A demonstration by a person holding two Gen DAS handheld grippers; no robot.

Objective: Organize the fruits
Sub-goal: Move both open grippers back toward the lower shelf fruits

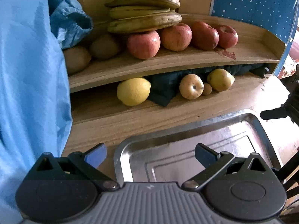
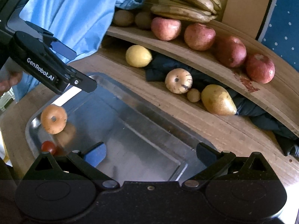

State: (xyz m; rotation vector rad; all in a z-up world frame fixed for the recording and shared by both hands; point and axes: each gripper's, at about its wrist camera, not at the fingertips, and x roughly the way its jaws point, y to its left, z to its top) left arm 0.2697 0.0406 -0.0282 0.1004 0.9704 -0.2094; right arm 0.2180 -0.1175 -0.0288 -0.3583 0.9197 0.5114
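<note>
Both claws stand with jaws apart and nothing between them. The left claw (image 1: 150, 154) hovers over the near end of the steel tray (image 1: 186, 128); the right claw (image 2: 151, 154) hovers over the tray's other end (image 2: 130, 112).

Tray contents, right wrist view: one orange-toned round fruit (image 2: 53, 119) and one small red fruit, probably a cherry tomato (image 2: 48, 147), both at the tray's left end, well apart from the right claw's fingers. The rest of the tray is bare.

Upper shelf (image 1: 168, 65): bananas (image 1: 143, 7) stacked on four red apples (image 1: 143, 43), two kiwis (image 1: 104, 45) to their left. These appear already arranged.

Under the shelf, on the table (image 1: 168, 110): a lemon (image 1: 133, 91), a pale apple (image 1: 191, 86), a small brown fruit (image 1: 207, 89) touching it, and a pear (image 1: 220, 79), all lying against a dark cloth (image 1: 162, 91).

Judgement: the step in hand is fetching the next loose fruit from under the shelf. The lemon lies ahead of the left claw, slightly left of its centreline, beyond the tray. The pale apple and pear lie ahead of the right claw, up and right.

Recommendation: enter low under the shelf lip, jaws wide, straddle the fruit's widest part, close gently. Avoid snagging the cloth. The small brown fruit may roll if the apple is disturbed.
</note>
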